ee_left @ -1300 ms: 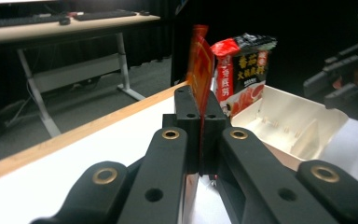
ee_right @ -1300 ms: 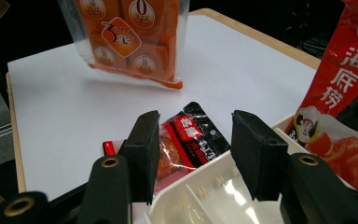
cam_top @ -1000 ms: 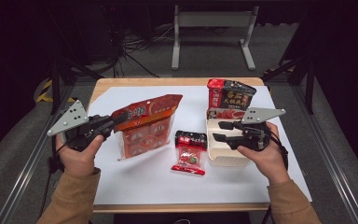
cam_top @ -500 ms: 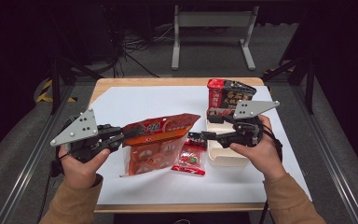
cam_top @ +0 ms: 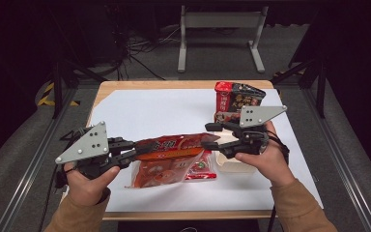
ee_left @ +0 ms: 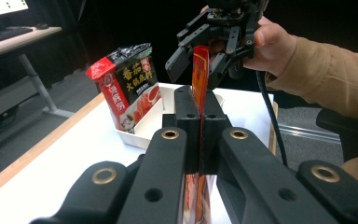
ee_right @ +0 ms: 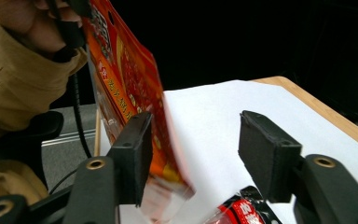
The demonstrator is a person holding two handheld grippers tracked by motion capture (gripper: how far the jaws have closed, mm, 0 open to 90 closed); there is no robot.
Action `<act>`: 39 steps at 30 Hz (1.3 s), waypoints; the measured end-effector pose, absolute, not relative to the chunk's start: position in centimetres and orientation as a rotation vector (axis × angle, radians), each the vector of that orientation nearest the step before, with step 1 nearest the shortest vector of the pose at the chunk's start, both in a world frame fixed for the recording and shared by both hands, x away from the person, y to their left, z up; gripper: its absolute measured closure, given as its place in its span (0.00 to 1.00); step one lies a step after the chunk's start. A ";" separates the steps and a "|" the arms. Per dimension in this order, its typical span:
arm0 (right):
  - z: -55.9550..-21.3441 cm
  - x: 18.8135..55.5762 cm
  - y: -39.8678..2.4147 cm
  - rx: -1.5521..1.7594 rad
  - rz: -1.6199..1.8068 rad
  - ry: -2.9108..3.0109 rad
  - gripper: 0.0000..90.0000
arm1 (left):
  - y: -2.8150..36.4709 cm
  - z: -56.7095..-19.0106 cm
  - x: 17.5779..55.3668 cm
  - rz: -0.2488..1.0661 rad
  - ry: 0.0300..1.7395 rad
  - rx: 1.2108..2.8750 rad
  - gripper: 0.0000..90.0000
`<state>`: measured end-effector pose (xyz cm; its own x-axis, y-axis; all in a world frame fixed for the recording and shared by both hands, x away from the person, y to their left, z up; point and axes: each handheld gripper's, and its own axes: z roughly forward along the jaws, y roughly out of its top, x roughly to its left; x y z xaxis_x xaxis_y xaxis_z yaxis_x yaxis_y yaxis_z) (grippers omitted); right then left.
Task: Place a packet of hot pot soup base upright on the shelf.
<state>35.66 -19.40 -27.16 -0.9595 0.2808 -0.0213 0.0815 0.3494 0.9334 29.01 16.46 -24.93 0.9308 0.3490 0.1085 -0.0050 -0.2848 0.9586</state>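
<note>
Orange-red foil defines the work piece: a flat, printed plastic snack pouch (cam_top: 174, 147) that we carry above the white paper sheet (cam_top: 149, 111). At its left end, the left gripper (cam_top: 134, 149) has its jaws pressed together on the seam, which we judge fixes that end as an anchor. The pouch spans edge-up to the right gripper (cam_top: 213, 136), whose jaws stand spread around the far end; they have just been closing, one pad (ee_right: 133, 154) beside the foil, the other apart. We judge a second pinch is intended, to stretch the pouch. Below the right gripper lies a small red sachet (cam_top: 200, 169); beyond it, a red-and-black bag (cam_top: 236, 96) stands in a cream tray (cam_top: 234, 164).
</note>
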 end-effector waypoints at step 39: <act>-24.5 34.0 -17.4 0.120 1.731 2.424 1.00 | 17.6 -25.0 29.1 0.343 0.264 1.743 0.99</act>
<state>33.96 -17.41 -24.48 -0.9839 0.1578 -0.0837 -0.0280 0.3264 0.9448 29.12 17.60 -24.96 0.9288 0.3609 0.0836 -0.0116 -0.1972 0.9803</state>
